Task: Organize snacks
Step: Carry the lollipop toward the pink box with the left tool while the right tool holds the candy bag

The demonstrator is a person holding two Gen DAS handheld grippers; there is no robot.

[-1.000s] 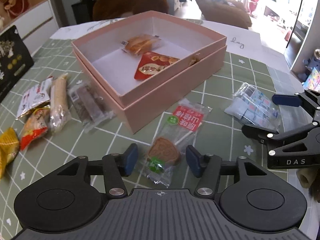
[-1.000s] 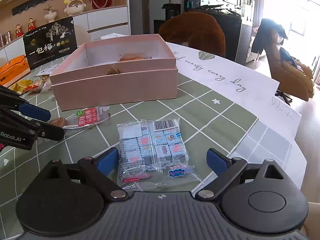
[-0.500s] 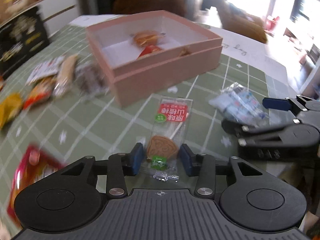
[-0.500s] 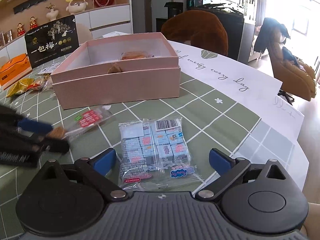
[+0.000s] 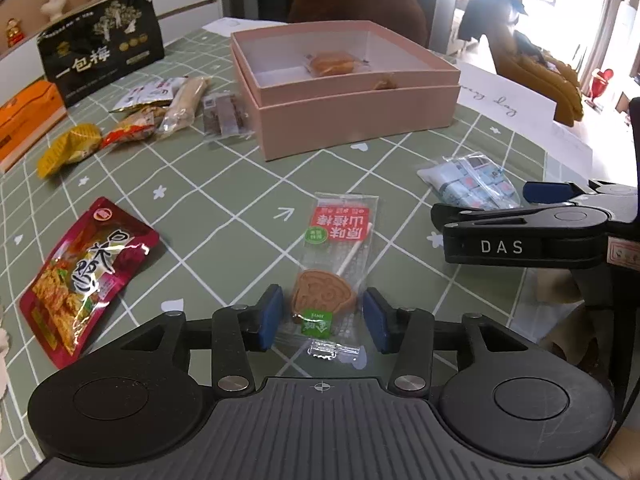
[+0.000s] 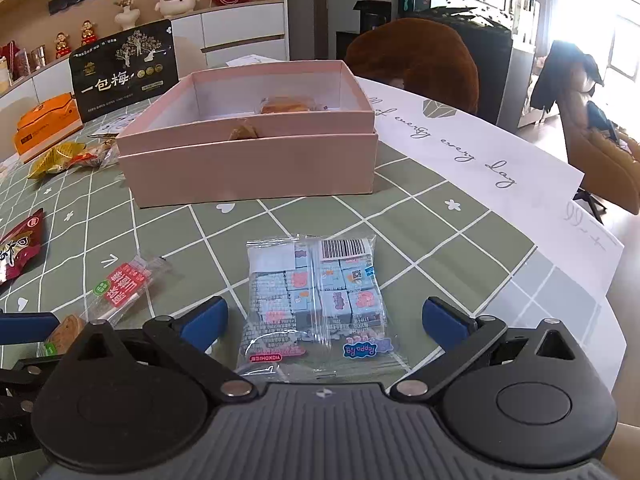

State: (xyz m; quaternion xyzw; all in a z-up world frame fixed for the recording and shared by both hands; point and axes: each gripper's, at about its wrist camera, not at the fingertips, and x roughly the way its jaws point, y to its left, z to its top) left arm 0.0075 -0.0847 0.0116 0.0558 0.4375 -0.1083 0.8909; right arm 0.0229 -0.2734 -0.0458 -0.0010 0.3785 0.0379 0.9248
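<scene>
While we look along the left gripper [image 5: 322, 314], its blue pads [image 5: 269, 317] straddle a wrapped lollipop [image 5: 334, 270] without pressing it, and the jaws are opening; the sweet is a flat brown disc on a white stick, sealed in clear film with a red label and a small green tag; it lies flat on the green checked tablecloth [image 5: 224, 216], in front of the pink box [image 5: 344, 98] and well apart from it. Our right gripper [image 6: 324, 320] stands spread wide and is opening, its pads clear of the clear bag of small blue cubes [image 6: 316, 300] that lies between them, also in front of the box; inside the box we see a wrapped bun [image 6: 288, 105] toward the back wall; left of the box lie several loose packets [image 5: 132, 128]; a red pouch [image 5: 86, 276] lies nearer to us, front-left of the box.
</scene>
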